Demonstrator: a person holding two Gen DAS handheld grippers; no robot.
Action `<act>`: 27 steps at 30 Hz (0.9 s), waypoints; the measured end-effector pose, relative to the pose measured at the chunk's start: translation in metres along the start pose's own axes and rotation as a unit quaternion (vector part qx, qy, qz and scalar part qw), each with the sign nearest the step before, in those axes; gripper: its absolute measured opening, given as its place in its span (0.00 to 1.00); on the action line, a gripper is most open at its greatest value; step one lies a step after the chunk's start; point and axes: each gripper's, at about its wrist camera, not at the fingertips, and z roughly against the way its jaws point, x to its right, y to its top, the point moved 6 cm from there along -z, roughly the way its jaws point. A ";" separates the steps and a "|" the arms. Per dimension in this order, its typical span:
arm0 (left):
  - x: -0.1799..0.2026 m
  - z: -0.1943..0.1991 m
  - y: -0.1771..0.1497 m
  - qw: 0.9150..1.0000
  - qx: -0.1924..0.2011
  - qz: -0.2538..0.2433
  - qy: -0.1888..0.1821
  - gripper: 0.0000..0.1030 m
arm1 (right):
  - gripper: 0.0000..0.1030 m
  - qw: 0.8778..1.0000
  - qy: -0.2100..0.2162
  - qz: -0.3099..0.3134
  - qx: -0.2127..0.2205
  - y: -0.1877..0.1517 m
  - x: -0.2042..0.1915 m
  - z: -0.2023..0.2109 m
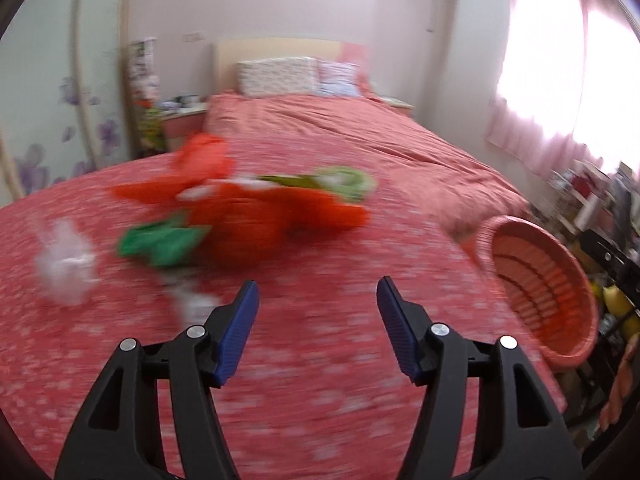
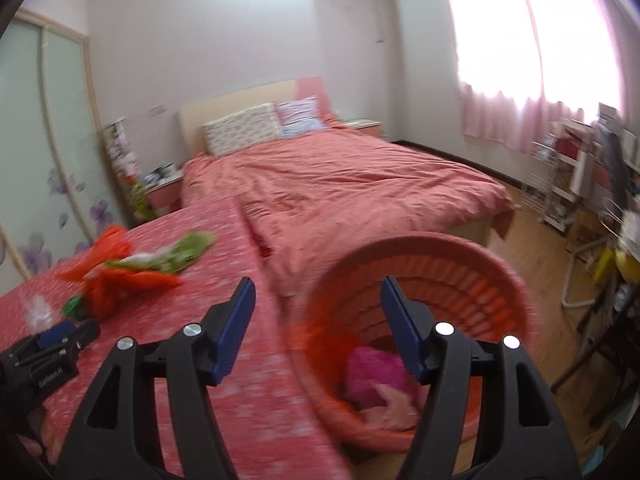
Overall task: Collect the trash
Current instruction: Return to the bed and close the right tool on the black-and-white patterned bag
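Left wrist view
left tongs [image 1: 318, 294]: jaws apart, nothing between them, above the red patterned tabletop [image 1: 312, 392]
orange bag [image 1: 256, 216]: crumpled on the tabletop ahead of the tongs, blurred
green wrapper [image 1: 160, 240]: touching the orange bag's left side
light green wrapper [image 1: 340, 182]: at the bag's far right edge
clear plastic [image 1: 64, 264]: on the tabletop, far left, apart from the bag
basket [image 1: 540, 296]: pink, at the tabletop's right edge, tilted toward camera
bed [image 1: 360, 132]: behind the tabletop

Right wrist view
right tongs [image 2: 318, 294]: jaws apart, empty, over the basket [image 2: 420, 252]
pink trash [image 2: 376, 372]: crumpled inside the basket, at the bottom
orange bag [image 2: 116, 276]: on the tabletop [image 2: 248, 380], left, with green wrappers [image 2: 188, 254] touching it
left tongs [image 2: 60, 336]: low left, near the bag; state unreadable from here
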 end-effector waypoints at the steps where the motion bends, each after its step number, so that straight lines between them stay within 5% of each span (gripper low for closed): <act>1: -0.012 0.003 0.000 1.000 0.004 0.006 0.010 0.62 | 0.62 1.000 0.012 0.008 -0.003 -0.001 -0.014 -0.001; 7: -0.112 0.020 -0.002 0.993 0.015 0.062 0.103 0.67 | 0.62 0.993 0.096 0.058 -0.033 -0.019 -0.120 -0.009; 14: -0.186 0.034 -0.011 0.982 0.036 0.094 0.162 0.69 | 0.56 0.972 0.182 0.110 -0.105 -0.061 -0.233 -0.032; 23: -0.224 0.037 -0.027 0.980 0.037 0.120 0.157 0.69 | 0.42 0.959 0.178 0.146 -0.165 -0.094 -0.288 -0.063; 27: -0.226 0.034 -0.029 0.980 0.035 0.126 0.148 0.70 | 0.21 0.955 0.168 0.151 -0.192 -0.101 -0.293 -0.078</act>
